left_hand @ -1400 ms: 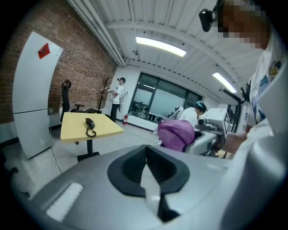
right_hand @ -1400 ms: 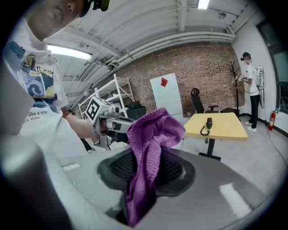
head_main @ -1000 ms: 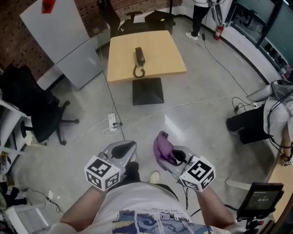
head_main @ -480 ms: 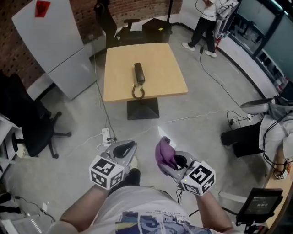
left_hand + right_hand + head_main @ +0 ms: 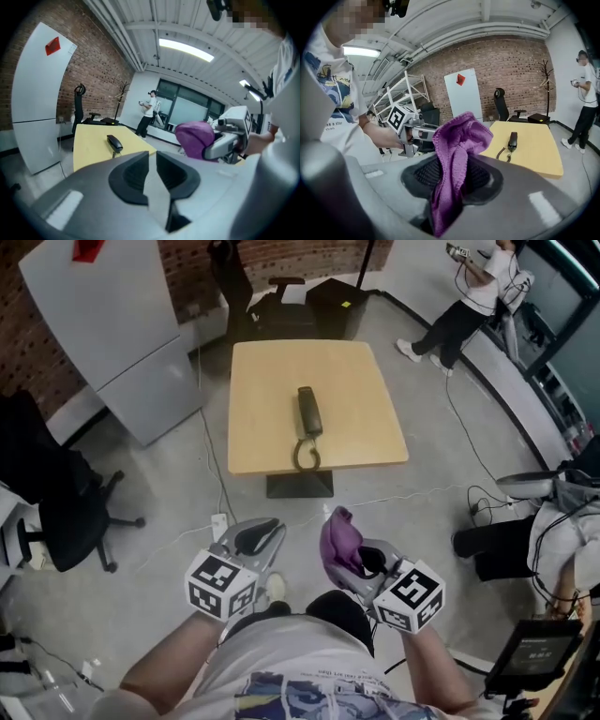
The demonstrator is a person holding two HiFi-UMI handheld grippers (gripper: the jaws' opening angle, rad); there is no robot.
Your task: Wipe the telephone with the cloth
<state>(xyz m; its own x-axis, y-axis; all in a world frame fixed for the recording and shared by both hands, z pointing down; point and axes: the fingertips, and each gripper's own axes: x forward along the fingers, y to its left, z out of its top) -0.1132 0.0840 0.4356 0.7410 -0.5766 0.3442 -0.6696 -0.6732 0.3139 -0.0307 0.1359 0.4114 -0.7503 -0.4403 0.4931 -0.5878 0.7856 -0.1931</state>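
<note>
Fingers (image 5: pixel 487 180) of the right gripper (image 5: pixel 453 180) were clamped on the cloth (image 5: pixel 459 140), held ready for the phone (image 5: pixel 308 412) lying upper centre on the table (image 5: pixel 262 381), while the left gripper's (image 5: pixel 152 166) empty jaws had just been opened slightly.

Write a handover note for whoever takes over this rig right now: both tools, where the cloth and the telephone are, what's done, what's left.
Left tool: empty; its jaws stand a narrow slit apart and have just been opening.
Right tool: shut on the purple cloth, which bunches up above the jaws.
Telephone: lies on the wooden table ahead, cord curled at its near end; both tools are well short of it.
Done: cloth is in the tool. No wiping yet.
Left: get to the table and wipe the telephone with the cloth; the left tool could probably steady it.
</note>
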